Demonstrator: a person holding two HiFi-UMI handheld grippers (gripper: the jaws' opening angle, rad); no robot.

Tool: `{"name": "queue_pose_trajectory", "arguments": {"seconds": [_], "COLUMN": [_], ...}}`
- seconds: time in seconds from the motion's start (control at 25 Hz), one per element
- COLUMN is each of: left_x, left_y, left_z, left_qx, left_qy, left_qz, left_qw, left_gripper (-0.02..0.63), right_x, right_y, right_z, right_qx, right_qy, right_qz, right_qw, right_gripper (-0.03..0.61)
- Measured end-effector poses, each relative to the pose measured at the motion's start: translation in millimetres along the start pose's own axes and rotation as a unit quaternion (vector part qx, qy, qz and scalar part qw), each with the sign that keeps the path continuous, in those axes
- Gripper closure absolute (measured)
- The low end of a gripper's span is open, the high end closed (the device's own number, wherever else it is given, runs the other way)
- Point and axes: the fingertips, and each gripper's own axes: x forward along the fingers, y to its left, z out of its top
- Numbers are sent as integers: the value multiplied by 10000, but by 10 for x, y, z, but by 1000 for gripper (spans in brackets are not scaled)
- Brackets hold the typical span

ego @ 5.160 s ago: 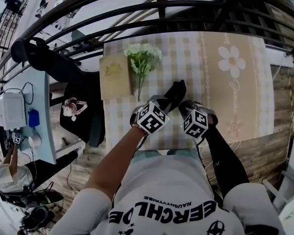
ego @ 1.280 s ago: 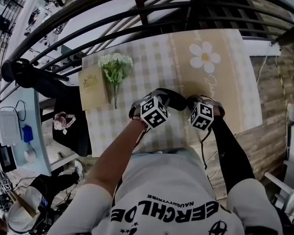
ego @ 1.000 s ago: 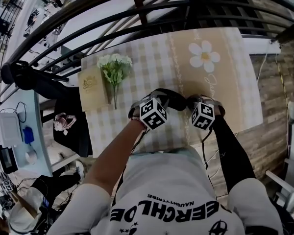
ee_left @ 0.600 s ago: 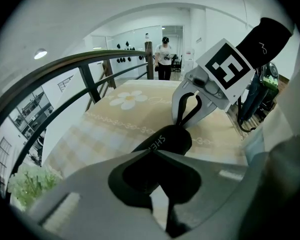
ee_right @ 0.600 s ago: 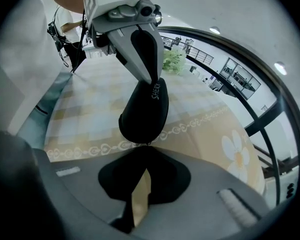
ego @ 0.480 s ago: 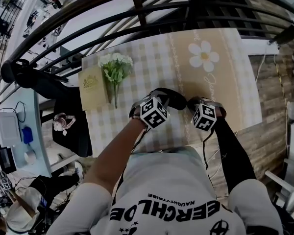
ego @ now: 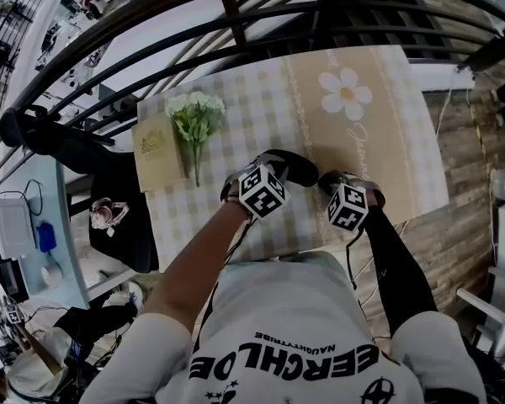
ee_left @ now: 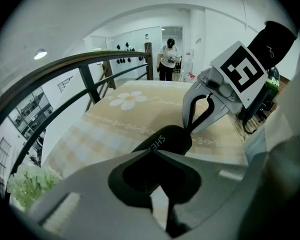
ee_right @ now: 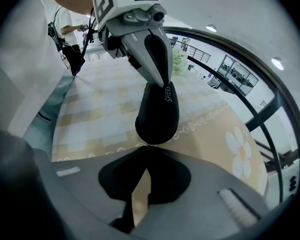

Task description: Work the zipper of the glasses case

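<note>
Glasses case point(ee_right: 157, 115): probably light, semi-stiff, smooth, prone to swivel. Left gripper point(ee_left: 157, 151) fingers clamped on one end; right gripper point(ee_right: 148, 146) fingers pinched together on zipper pull point(ee_right: 149, 144), the proper hold.

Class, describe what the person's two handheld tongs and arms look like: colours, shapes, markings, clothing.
The left tongs and right tongs are pale grey with looped, dark-lined jaws tapering to a point. Each carries a white cube with black square markers. The right arm wears a black sleeve; the left has a short white T-shirt sleeve.
</note>
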Motion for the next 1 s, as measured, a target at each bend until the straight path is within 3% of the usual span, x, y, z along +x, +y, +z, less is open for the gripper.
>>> {"name": "queue_pose_trajectory", "arguments": {"seconds": [0.32,0.52,0.76,1.0], "left_x": [7,14,0,12], "left_y": [7,9,9,20], "left_z": [-15,-15,-15,-15], "left_qx": [-3,-33,-110,-183], "left_qy": [-68,-114,-148,-175], "left_qz": [56,104,155,229], "left_qw": [10000,9999,9997,9994], "left_gripper": [606,606,606,606], "right_x": [10,45,48,69], "right_y": [113,184,229,240], "right_z": [86,156,238,303], "right_qx": [519,1142,1832,2700], "right_qy": [-5,-82,-118,-159], "right_qz": [-149,-203,-302,-335], "right_qw": [9985,9932,9825,9622], "right_gripper": [546,546,546,545]}}
